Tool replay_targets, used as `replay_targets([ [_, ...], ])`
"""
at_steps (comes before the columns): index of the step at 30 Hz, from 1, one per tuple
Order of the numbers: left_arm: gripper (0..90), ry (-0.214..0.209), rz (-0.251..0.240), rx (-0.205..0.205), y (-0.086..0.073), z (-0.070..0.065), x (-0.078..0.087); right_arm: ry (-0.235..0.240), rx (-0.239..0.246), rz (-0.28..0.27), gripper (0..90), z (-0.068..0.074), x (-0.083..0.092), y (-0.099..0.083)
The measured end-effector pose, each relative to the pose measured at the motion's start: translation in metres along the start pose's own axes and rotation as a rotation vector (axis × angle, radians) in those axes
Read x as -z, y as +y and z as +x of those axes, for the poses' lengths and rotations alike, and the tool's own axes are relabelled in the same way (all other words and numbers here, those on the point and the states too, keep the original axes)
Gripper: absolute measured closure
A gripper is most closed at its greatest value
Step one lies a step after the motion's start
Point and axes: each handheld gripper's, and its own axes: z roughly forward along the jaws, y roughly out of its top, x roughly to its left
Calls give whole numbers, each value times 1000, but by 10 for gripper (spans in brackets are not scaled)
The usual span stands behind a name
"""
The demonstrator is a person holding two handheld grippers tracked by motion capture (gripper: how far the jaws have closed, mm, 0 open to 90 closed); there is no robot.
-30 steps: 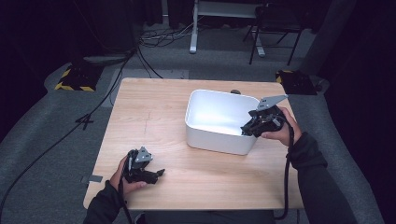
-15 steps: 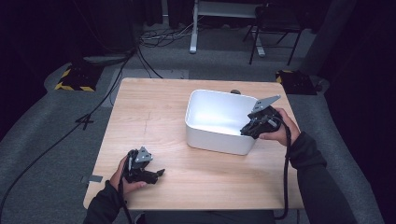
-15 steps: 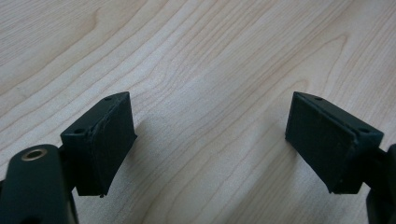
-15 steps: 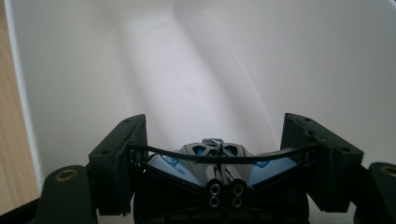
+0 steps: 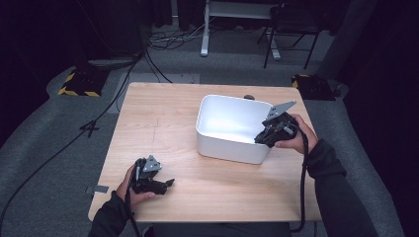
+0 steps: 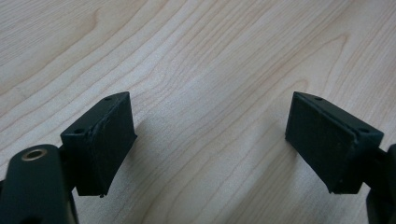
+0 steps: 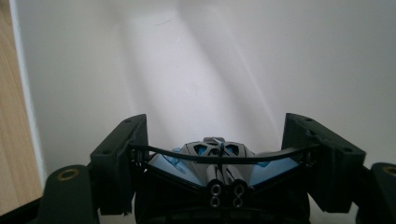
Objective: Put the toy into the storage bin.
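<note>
My right gripper (image 5: 265, 138) hangs over the right end of the white bin (image 5: 225, 151) and points down into it. In the right gripper view its jaws are shut on a black and blue toy (image 7: 215, 161) with two small round tubes at its near end; the bin's white inside (image 7: 224, 60) lies behind it. My left gripper (image 5: 167, 183) rests low over the wooden table (image 5: 158, 118) near the front left. In the left gripper view that gripper (image 6: 210, 128) is open, with bare wood between its pads (image 6: 109, 140).
The bin stands right of the table's middle, and a small dark thing (image 5: 249, 97) lies just behind it. Beyond the table lie grey floor, cables (image 5: 123, 74), a chair (image 5: 291, 24) and a yellow-and-black striped block (image 5: 79, 85).
</note>
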Motion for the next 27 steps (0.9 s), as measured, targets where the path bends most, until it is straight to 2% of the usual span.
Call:
replay_targets([
  [2, 159, -1, 0, 1, 0, 0, 0, 4, 4, 1, 241, -1, 1, -1],
  [5, 159, 0, 1, 1, 0, 0, 0, 9, -16, -10, 240, -1, 1, -2],
  [20, 159, 0, 0, -1, 0, 0, 0, 8, -21, -57, 238, 1, 2, -9],
  [27, 159, 0, 0, -1, 0, 0, 0, 10, -36, -93, 236, 1, 2, -13],
])
